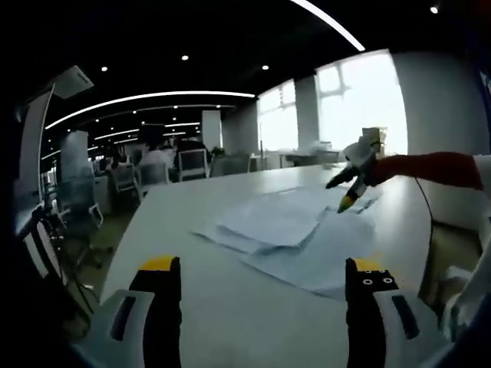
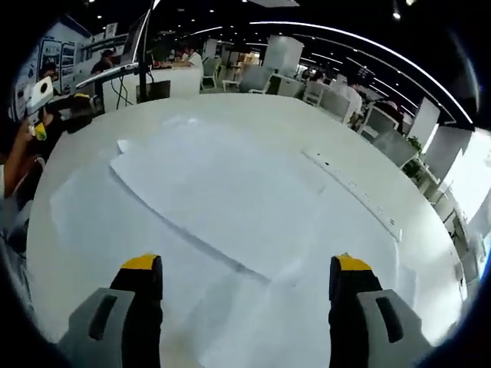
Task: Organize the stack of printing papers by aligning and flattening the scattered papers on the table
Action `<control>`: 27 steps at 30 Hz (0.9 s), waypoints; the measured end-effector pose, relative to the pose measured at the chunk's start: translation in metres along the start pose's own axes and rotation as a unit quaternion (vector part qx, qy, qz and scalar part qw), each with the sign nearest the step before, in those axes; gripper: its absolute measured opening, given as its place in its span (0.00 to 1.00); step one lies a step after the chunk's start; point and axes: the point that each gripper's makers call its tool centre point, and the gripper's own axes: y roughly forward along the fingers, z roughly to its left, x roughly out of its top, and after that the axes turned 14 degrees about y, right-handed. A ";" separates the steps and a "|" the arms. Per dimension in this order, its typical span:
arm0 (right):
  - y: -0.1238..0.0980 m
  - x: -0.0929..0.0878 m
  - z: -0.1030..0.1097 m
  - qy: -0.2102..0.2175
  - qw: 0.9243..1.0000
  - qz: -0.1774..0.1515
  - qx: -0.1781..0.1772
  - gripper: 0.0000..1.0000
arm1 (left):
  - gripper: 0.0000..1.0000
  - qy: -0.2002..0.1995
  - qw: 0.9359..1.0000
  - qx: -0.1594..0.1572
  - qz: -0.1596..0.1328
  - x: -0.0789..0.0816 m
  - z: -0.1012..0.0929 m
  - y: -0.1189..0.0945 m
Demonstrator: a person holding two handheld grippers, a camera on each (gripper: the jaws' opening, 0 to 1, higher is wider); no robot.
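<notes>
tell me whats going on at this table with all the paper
A person holds a two-jaw tool in each hand over a white table strewn with loose printing papers. The sheets lie overlapping and askew, not yet squared into a stack. The left tool hangs open short of the pile, and the right tool hangs open above the sheets; neither grips any paper.

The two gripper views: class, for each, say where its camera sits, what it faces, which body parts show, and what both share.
Left gripper view: rides the left tongs, low over the table, facing scattered papers; the right tongs and a red sleeve enter from the right.
Right gripper view: rides the right tongs, looking down on the papers; a hand holding the left tongs at left.
Shared: papers, table.
</notes>
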 end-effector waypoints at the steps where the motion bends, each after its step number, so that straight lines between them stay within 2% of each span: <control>1: 0.001 0.000 0.000 0.000 1.000 0.000 0.001 0.85 | 0.91 0.000 1.000 0.000 0.000 0.000 0.000 0.000; 8: 0.012 -0.002 0.014 -0.015 1.000 0.016 0.013 0.86 | 0.91 -0.003 1.000 0.001 -0.002 -0.001 0.001 0.000; 14: 0.020 -0.002 0.027 -0.024 0.999 0.014 0.022 0.86 | 0.91 -0.005 1.000 -0.005 -0.003 -0.002 0.001 0.001; 27: 0.024 0.001 0.028 -0.029 0.999 0.017 0.023 0.86 | 0.90 -0.008 1.000 -0.004 0.003 -0.003 0.004 0.002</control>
